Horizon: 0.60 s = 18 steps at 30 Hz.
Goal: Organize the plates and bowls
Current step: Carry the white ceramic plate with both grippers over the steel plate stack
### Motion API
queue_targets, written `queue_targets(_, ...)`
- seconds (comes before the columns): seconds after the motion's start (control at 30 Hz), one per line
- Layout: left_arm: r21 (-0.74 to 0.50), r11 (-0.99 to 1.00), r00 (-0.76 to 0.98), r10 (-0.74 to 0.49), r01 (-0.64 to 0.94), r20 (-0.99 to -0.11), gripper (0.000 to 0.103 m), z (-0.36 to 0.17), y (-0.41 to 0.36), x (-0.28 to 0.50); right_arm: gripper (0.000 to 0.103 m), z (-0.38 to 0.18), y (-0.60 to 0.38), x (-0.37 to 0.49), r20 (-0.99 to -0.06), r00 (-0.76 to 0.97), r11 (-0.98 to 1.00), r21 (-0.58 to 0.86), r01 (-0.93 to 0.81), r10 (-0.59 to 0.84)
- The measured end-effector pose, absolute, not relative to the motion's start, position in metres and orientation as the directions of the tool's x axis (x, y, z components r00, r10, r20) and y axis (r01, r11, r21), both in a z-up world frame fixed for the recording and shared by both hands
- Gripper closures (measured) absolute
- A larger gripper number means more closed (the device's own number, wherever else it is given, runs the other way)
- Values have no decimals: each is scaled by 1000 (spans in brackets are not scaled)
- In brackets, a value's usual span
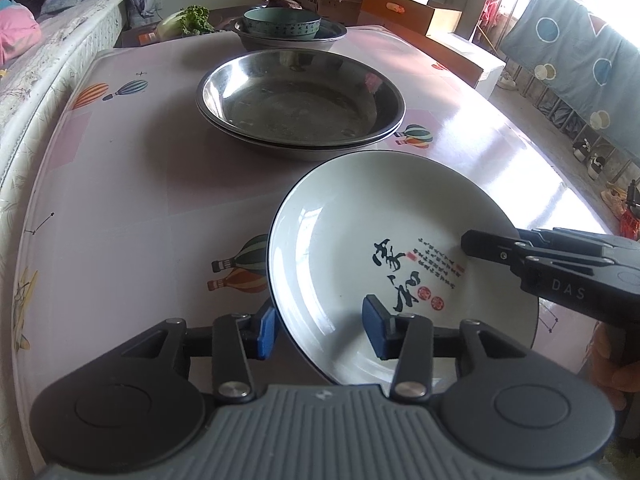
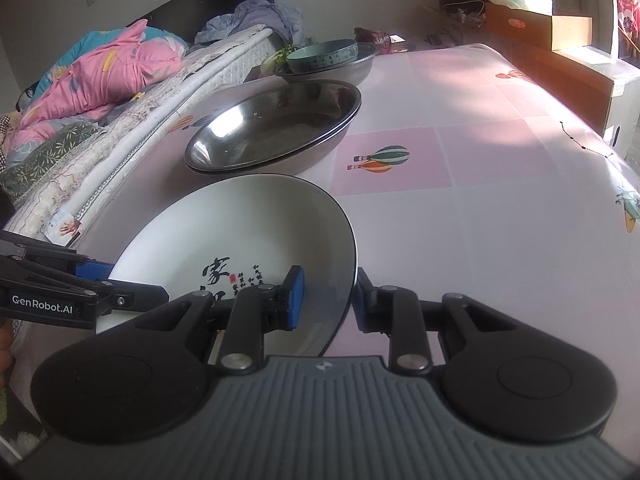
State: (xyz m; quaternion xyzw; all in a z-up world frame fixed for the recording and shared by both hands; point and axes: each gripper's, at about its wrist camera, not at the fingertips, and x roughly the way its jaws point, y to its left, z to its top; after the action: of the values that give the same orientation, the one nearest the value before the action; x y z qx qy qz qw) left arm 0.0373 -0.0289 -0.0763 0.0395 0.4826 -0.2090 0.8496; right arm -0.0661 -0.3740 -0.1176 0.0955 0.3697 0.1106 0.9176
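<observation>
Left wrist view: the left tool (image 1: 318,330) stood open astride the near rim of the white plate (image 1: 380,240), one blue pad outside the rim, the other over the plate's well, neither pressing. The plate sat tilted, its far edge raised off the worktop (image 1: 132,184). To the right, the right tool (image 1: 470,244) reached in across the opposite rim. Ahead lay the stacked steel basins (image 1: 300,108), and beyond them a green bowl (image 1: 282,22) nested in another steel basin (image 1: 256,40).

Right wrist view: the right tool (image 2: 326,300) had one pad inside the white plate (image 2: 240,232) and one outside the rim; whether they pinched it I cannot tell, though the plate's tilt suggested this side carried it. The left tool (image 2: 132,294) lay at the plate's left edge. The steel basins (image 2: 276,128) sat straight ahead.

The plate looked glazed ceramic: stiff, fairly heavy, slick and breakable. The rim seemed the only place to take hold, pads square across it, well seated before lifting.
</observation>
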Motion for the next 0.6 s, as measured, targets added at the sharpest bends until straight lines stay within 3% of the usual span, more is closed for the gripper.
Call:
queue_targets(0.23, -121, 916, 461, -302, 382, -834, 54, -76, -33, 35, 71, -119, -365, -70, -652, 716, 966, 223, -133, 249)
queue_targets(0.6, -117, 934, 455, -272, 339, -848, 54, -73, -33, 38, 71, -116, -362, -66, -666, 706, 967, 228, -115, 241)
